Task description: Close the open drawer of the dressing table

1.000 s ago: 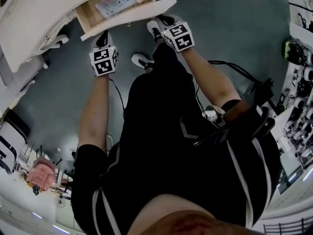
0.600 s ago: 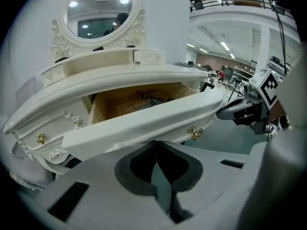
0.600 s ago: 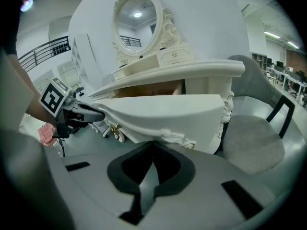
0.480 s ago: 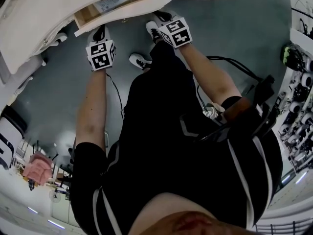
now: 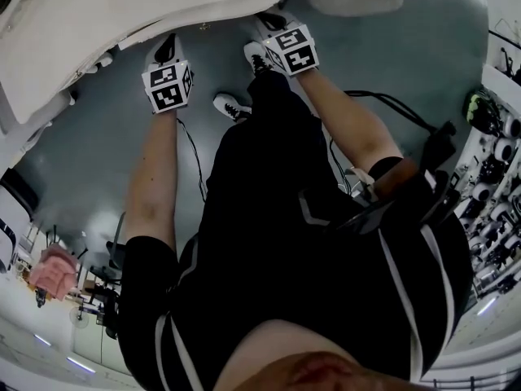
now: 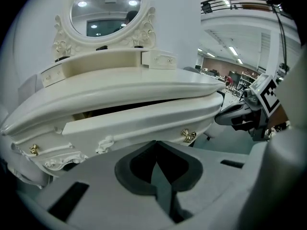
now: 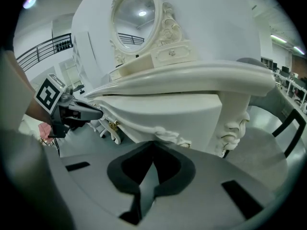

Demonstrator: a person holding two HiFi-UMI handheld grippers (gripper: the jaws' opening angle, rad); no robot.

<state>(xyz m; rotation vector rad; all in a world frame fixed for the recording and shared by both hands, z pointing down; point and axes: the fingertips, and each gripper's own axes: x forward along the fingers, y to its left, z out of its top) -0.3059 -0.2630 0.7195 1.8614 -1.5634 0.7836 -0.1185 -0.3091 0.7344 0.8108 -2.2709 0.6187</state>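
Facing nearly shut drawer [image 6: 139,116], left gripper [image 6: 156,151], right gripper [image 7: 152,153], jaws together, empty, gold handle [image 6: 188,136] beside, mirror [image 6: 105,8] above

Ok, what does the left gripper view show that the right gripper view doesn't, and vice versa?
Left gripper view only: the right gripper near the right end of the drawer front, and a dark gap above that front. Right gripper view only: the left gripper and the table's carved leg. Both: the oval mirror, the tabletop, and that view's own jaws together, nothing between them.
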